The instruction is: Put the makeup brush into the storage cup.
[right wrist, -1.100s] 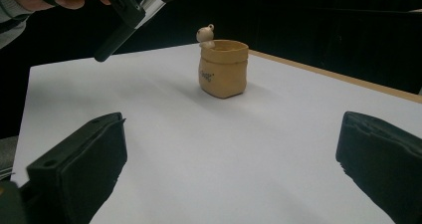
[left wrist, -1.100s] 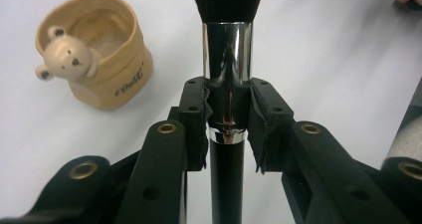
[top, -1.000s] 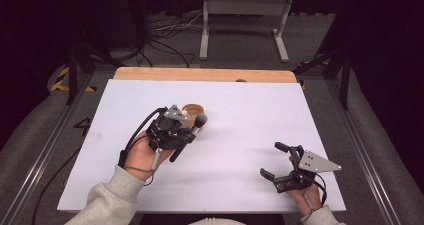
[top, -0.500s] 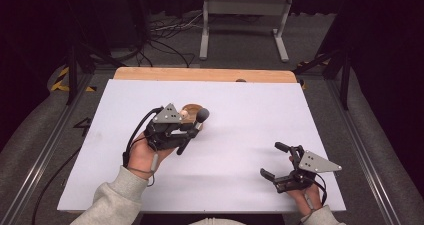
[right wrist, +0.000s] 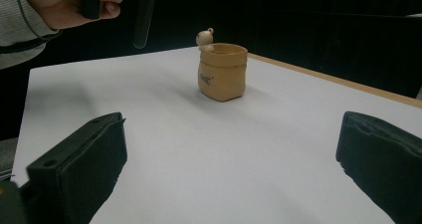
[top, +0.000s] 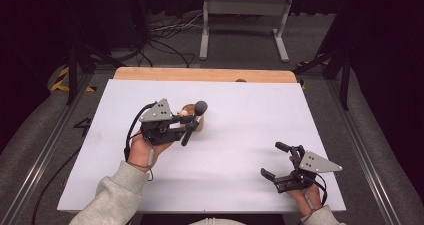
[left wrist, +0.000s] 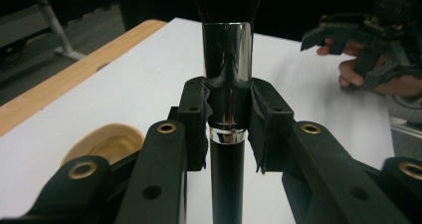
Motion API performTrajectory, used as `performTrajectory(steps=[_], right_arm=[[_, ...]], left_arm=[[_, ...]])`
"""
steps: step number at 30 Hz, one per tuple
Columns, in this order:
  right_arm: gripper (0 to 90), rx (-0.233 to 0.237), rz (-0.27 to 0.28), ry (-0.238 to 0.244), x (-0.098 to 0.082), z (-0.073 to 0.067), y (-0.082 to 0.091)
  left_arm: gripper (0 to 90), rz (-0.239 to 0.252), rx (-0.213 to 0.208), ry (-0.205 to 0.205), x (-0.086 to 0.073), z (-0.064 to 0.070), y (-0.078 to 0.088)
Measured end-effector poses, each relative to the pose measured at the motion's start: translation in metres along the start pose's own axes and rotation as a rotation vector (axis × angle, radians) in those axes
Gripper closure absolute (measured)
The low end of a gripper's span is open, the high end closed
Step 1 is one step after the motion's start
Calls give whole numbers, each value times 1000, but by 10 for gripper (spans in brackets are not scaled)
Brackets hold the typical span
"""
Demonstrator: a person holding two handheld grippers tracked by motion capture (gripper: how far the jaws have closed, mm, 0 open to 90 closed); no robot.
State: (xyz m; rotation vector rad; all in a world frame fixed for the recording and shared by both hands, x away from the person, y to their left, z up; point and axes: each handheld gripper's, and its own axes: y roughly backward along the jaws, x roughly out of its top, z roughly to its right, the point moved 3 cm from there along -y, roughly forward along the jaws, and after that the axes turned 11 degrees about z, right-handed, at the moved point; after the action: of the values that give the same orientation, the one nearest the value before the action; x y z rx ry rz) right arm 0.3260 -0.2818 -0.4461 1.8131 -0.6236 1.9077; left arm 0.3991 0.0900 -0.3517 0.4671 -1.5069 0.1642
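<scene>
On a white table (top: 240, 110), the left gripper (top: 186, 126) clamps a black makeup brush (left wrist: 227, 84) at its silver ferrule, holding it beside a small tan pot (right wrist: 222, 71) with a bear figure on its rim. The right gripper (top: 280, 161) rests near the table's right front, jaws spread wide and holding nothing.

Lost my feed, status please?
Left hand-held gripper shut on brush, lifted near pot. Right hand-held gripper open, idle. Nothing in the way.

Tan pot (right wrist: 222, 72) stands on white table (right wrist: 259, 149) beyond parted jaws
</scene>
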Motion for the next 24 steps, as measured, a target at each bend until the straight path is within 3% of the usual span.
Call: performTrajectory(steps=[7, 11, 13, 24], right_arm=[[0, 1, 0, -1, 0, 0, 0], [0, 1, 2, 0, 0, 0, 0], [0, 4, 5, 3, 0, 0, 0], [0, -12, 8, -4, 0, 0, 5]], left_arm=[[707, 75, -33, -30, 4, -6, 0], [707, 110, -50, -13, 6, -9, 0], [707, 159, -63, -5, 8, -14, 1], [707, 259, -55, -36, 14, -28, -2]])
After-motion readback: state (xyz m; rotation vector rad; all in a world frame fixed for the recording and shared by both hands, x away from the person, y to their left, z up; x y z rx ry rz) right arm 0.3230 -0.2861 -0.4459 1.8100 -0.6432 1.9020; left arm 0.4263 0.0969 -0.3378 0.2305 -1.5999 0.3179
